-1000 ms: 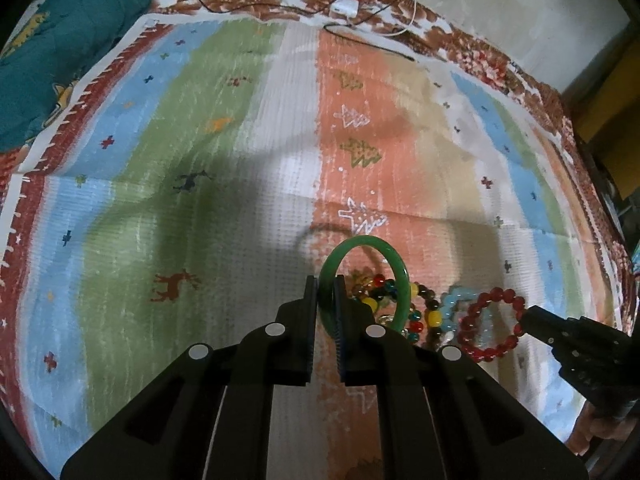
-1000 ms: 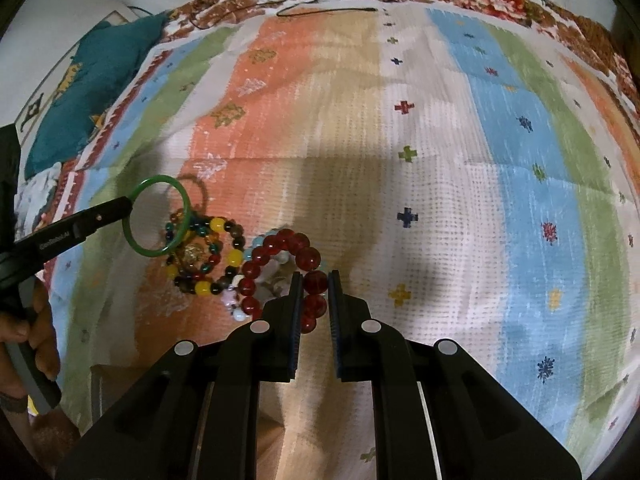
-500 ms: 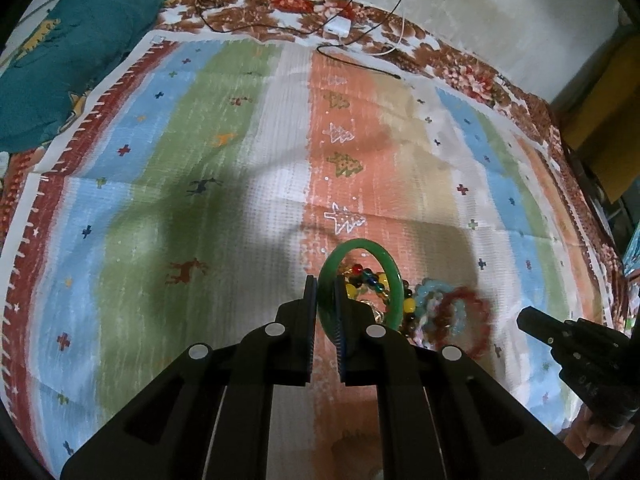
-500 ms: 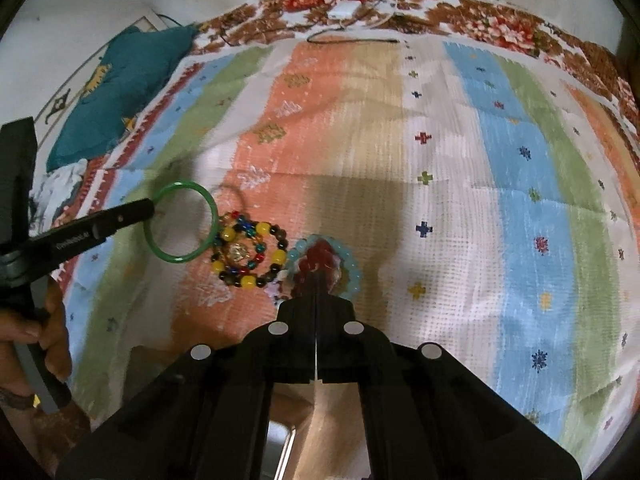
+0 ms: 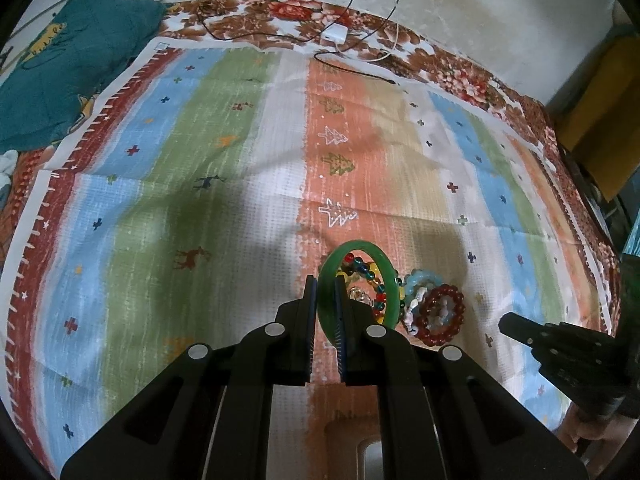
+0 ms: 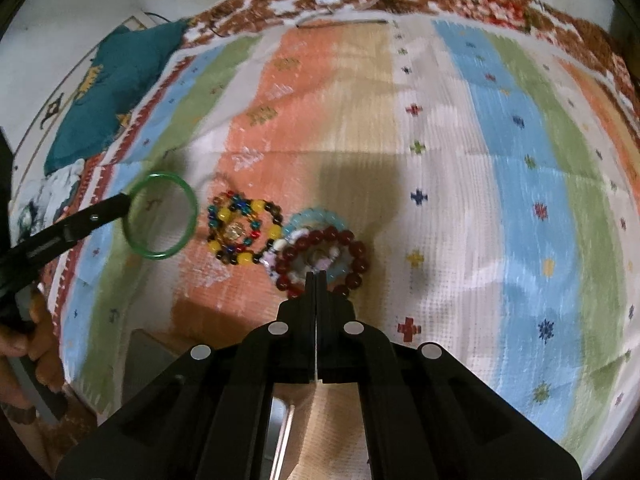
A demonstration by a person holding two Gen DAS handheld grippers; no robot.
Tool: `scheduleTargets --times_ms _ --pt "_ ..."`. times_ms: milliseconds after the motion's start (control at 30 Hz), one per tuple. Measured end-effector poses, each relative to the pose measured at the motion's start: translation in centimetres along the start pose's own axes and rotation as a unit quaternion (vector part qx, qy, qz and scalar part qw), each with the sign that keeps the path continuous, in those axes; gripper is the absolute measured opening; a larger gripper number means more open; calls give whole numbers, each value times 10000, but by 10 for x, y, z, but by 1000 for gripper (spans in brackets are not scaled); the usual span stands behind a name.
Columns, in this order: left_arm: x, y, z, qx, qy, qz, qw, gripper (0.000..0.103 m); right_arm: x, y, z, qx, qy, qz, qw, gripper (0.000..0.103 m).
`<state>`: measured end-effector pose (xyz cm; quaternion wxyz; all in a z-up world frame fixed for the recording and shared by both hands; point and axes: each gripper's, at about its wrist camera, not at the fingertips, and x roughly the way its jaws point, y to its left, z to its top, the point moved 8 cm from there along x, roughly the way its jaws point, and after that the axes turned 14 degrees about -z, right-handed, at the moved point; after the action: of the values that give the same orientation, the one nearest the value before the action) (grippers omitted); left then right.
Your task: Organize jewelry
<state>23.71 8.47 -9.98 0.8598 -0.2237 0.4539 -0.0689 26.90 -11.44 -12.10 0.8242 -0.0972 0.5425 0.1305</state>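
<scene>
Since a second ago the right hand-held gripper has clamped the dark red bracelet (left one grips the green bangle).

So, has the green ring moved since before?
Yes. Held in the left claw, the green ring has gone left, off the colourful bead bracelet it overlapped before; a gap shows between them now.

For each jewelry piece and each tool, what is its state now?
Left tool: shut on green bangle.
Green bangle: held, lifted.
Right tool: shut on dark red bead bracelet.
Dark red bead bracelet: gripped.
Multicolour bead bracelet: lying on cloth.
</scene>
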Motion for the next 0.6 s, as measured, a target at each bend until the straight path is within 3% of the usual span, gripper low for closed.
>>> scheduleTargets --times_ms 267,333,367,400,600 --pt "6 6 0 -18 97 10 10000 8 21 -3 1 19 234 -97 9997 2" --pt "7 7 1 -29 113 -17 9999 8 27 -5 2 26 279 -136 9995 11" --pt "7 7 2 -33 106 -38 9999 6 31 -5 3 28 294 -147 9995 29" --pt "7 7 2 -30 105 -50 9999 1 33 -6 4 31 298 -157 9994 37" --pt "8 6 5 6 92 -97 9999 1 47 -6 9 -50 347 -276 9990 37"
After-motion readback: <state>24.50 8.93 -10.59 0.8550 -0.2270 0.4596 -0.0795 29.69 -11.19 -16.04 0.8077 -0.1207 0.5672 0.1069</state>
